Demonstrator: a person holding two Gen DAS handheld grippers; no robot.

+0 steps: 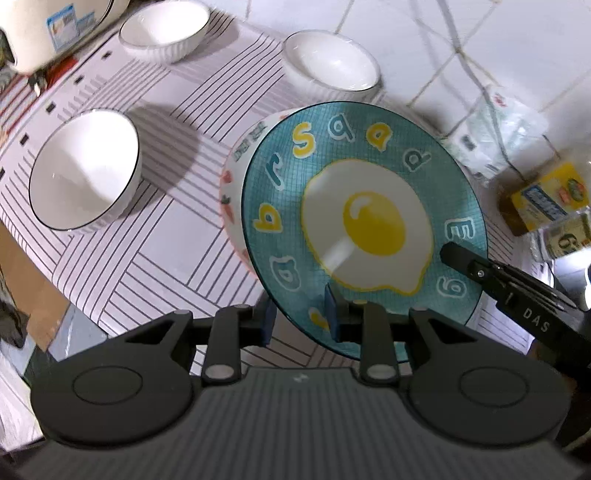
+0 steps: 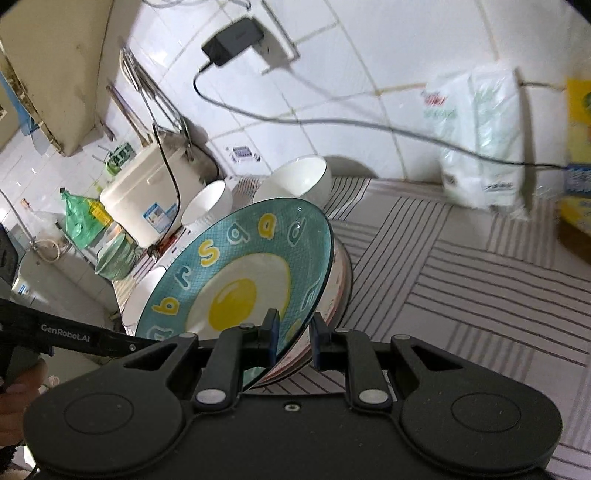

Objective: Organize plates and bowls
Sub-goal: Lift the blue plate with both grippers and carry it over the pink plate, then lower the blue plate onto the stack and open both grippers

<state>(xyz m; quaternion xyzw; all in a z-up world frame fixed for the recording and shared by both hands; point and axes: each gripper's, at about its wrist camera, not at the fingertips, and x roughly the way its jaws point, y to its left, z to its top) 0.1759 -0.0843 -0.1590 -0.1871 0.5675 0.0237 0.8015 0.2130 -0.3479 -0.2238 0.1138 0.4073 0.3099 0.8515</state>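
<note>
A teal plate (image 1: 365, 221) with a fried-egg picture and letters is tilted over a white patterned bowl (image 1: 240, 155). It also shows in the right wrist view (image 2: 236, 273). My left gripper (image 1: 301, 321) straddles the plate's near rim with its blue pads, a gap still showing between them. My right gripper (image 2: 293, 332) straddles the opposite rim, jaws apart; its finger shows in the left wrist view (image 1: 480, 269). Three white bowls (image 1: 85, 170) (image 1: 164, 29) (image 1: 332, 66) stand on the striped mat (image 1: 166, 240).
A white rice cooker (image 2: 147, 192) and a green bowl (image 2: 114, 254) stand at the far left of the counter. A white bag (image 2: 480, 140) and yellow boxes (image 1: 546, 199) stand by the tiled wall. A cable (image 2: 332, 118) hangs across the wall.
</note>
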